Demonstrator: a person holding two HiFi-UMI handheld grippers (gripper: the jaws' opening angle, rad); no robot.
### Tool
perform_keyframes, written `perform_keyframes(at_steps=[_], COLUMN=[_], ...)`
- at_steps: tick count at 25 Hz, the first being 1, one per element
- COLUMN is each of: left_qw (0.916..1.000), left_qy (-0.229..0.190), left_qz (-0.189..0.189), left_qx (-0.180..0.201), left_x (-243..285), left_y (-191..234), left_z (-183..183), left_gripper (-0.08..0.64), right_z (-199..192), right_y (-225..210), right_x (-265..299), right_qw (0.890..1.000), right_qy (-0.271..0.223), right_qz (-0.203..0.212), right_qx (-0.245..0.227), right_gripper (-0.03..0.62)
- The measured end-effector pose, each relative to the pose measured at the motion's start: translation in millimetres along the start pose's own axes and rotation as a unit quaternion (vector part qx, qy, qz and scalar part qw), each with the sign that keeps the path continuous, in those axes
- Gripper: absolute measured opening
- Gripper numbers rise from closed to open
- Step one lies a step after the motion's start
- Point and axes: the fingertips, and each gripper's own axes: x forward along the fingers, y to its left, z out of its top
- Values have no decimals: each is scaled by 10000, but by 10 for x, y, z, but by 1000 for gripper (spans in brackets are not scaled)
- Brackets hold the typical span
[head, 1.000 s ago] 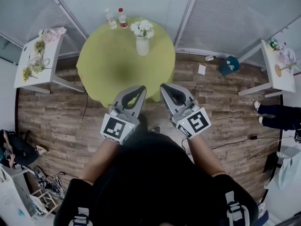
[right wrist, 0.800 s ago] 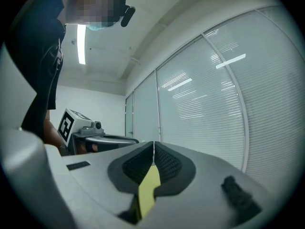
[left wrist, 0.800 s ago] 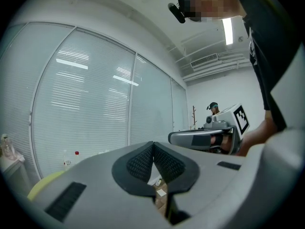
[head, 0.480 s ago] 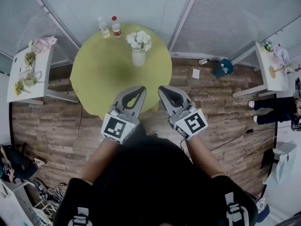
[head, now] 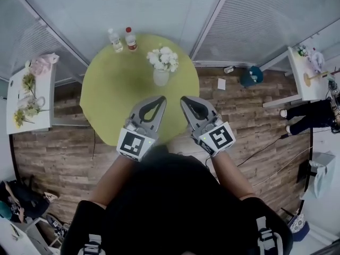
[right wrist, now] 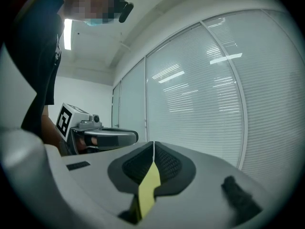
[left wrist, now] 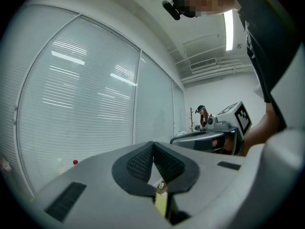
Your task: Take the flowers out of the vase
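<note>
jaws together on left gripper [head: 159, 98] and right gripper [head: 185, 99], seemingly empty.

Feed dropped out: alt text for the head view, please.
The left gripper and right gripper, both shut and empty, point at a round green table holding a white vase of white flowers, with two bottles at its far edge.

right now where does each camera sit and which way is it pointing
Head view: on the person's head, looking steeply down at the green table, vase of flowers, left gripper and right gripper; forearms and torso show.
Left gripper view: rides the left gripper, looks along its shut jaws toward the window blinds; torso at right.
Right gripper view: rides the right gripper, same aim; torso at left.
Shared: each gripper view shows the other gripper and the blinds.
</note>
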Motion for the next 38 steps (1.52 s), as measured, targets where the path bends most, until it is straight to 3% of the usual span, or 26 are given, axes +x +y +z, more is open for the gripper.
perform_keyframes(at_steps=[8,12,20,26,38], left_qw=[9998,9999,9990,9971,9926], left_qy=[30,19,181,191,497], left_qz=[-125,-62,384,723,1070], left_qx=[-161,-114,-112,-132,-284], left_x=[160,304,730,967,1223], left_y=[504,643,847,1006,1214], left_z=[-139,-169,-320,-445,-702], left_gripper=[14,14,14,14,14], right_z=[-89,-114,-220,-535,-975], right_y=[-257,-458,-978,-1230,-1466], right_x=[405,513,797,1089,1469], right_qw=[9989,9987,9994,9973,9928], right_qy=[211,276,294,686,1050], right_qz=[-418,-440,-175,162,455], right_qx=[-15,12,-50,-190,-345], right_gripper=[20,20,23,133,186])
